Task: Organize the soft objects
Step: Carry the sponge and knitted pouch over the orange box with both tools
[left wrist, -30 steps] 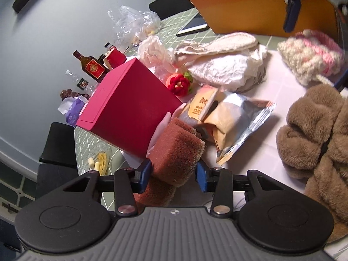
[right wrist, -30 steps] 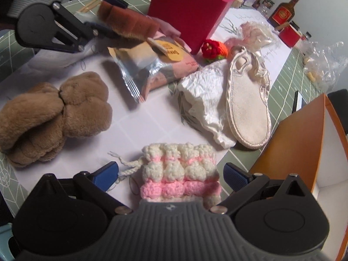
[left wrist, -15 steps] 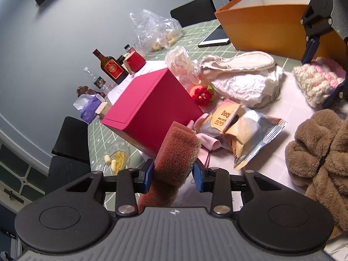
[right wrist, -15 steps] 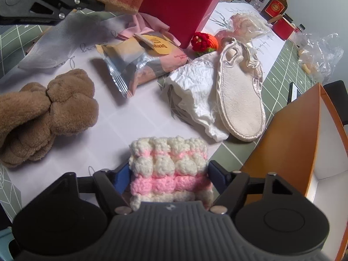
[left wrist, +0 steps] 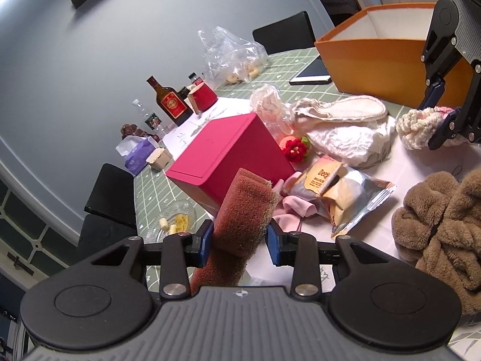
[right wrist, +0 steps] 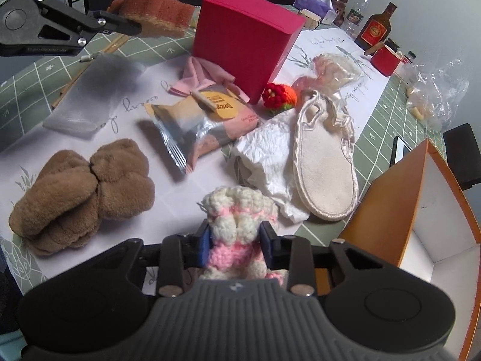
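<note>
My left gripper (left wrist: 239,242) is shut on a brown scrub sponge (left wrist: 243,210) and holds it above the table in front of the red box (left wrist: 231,153); the sponge also shows in the right wrist view (right wrist: 159,12). My right gripper (right wrist: 234,246) is shut on a cream and pink crocheted pouch (right wrist: 237,213), squeezed between the blue pads; it shows in the left wrist view (left wrist: 421,126). A brown fluffy plush (right wrist: 81,189), a cream slipper (right wrist: 324,162) and a red crocheted flower (right wrist: 278,96) lie on the table.
An open orange box (right wrist: 421,198) stands at the right. A snack bag (right wrist: 204,120), crumpled white paper (right wrist: 264,156), pink cloth (right wrist: 201,75), clear plastic sheet (right wrist: 96,96), bottles (right wrist: 374,27) and a red cup (right wrist: 386,60) crowd the table (right wrist: 30,90).
My right gripper has shut on the crocheted pouch. My left gripper has lifted the sponge up and away from the red box.
</note>
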`<state>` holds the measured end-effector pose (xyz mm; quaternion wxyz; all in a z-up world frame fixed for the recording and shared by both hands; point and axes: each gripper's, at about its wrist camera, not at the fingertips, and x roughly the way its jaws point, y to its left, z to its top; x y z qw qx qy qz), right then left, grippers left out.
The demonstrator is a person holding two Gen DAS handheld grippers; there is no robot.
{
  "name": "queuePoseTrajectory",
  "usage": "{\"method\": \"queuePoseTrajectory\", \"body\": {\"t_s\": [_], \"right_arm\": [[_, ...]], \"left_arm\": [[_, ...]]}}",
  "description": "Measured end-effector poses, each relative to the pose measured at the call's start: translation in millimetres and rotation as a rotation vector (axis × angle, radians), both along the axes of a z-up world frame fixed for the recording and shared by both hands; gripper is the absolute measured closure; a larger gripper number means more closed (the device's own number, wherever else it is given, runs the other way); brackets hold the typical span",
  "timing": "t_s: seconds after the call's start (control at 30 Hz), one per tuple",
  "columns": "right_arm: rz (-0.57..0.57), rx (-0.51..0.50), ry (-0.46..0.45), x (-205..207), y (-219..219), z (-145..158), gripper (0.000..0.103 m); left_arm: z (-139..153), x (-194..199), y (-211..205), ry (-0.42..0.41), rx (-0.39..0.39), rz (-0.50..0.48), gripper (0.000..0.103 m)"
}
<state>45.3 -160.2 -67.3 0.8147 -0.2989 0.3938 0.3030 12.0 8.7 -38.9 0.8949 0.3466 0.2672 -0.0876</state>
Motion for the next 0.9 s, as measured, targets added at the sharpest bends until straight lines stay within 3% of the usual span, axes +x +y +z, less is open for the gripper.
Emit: {"method": "queuePoseTrajectory", "body": {"t_s": [0.4, 0.9], "right_arm": [[-0.010, 0.067, -0.028, -4, -9, 23, 0.071], [-0.013, 0.175, -0.086, -16, -24, 64, 0.071]], "left_arm": [[24, -5, 3, -0.052, -0.054, 0.018, 0.061], [54, -6, -32, -0.118, -0.115, -0.033, 0.061]]}}
